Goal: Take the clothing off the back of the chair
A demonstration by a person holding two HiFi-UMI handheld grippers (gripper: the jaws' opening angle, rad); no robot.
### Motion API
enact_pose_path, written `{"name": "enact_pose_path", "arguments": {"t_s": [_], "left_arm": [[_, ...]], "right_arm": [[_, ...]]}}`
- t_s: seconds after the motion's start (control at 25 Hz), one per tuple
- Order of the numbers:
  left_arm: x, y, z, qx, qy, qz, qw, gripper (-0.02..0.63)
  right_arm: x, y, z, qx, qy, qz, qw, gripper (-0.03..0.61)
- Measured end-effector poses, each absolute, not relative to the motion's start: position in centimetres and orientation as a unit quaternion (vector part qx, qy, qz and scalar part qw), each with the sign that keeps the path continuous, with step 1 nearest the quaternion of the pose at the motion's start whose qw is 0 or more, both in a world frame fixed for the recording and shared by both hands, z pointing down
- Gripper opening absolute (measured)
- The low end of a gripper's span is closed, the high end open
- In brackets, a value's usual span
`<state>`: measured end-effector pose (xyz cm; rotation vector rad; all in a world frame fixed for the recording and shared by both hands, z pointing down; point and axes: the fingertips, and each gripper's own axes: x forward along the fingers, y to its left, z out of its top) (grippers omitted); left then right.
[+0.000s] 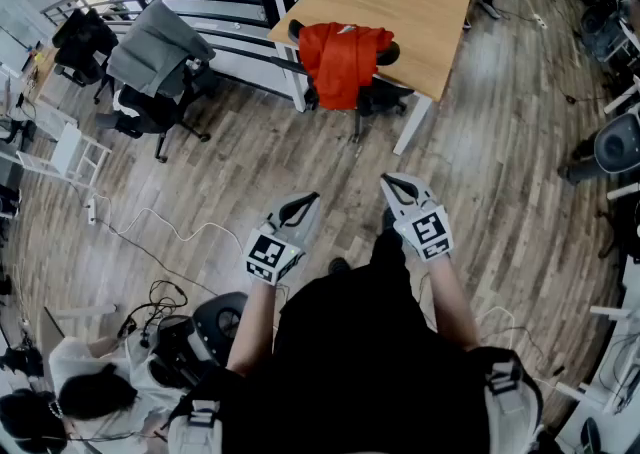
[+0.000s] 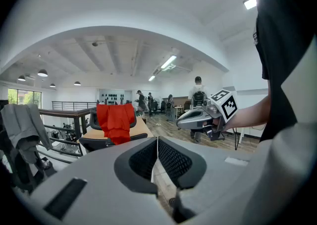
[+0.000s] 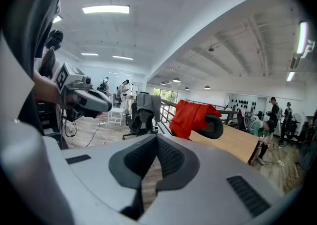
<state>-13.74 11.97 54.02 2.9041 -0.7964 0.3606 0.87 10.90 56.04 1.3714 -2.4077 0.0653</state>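
Clothing [image 1: 343, 60] on chair [image 1: 388, 54] back; left gripper [image 1: 308, 202], right gripper [image 1: 392, 183] closed (empty).

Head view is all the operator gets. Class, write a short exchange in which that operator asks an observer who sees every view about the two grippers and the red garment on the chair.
Operator: Are the jaws apart, ready for the red garment?
Observer: No. The left gripper and the right gripper both have their pads together, with nothing between them.
Operator: Is anyone past the chair?
Observer: Yes. The left gripper view shows people standing well beyond the table.
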Motion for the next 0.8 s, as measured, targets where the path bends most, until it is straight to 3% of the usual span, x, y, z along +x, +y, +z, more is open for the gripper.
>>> {"name": "enact_pose_path", "arguments": {"t_s": [0.8], "left_arm": [[-15.4,12.5,54.1,0.955,-0.266,0.118,0.058,0.009]], "right_arm": [[0.4,11.9,56.1,0.489,-0.853,0.033,0.178,0.0]]}}
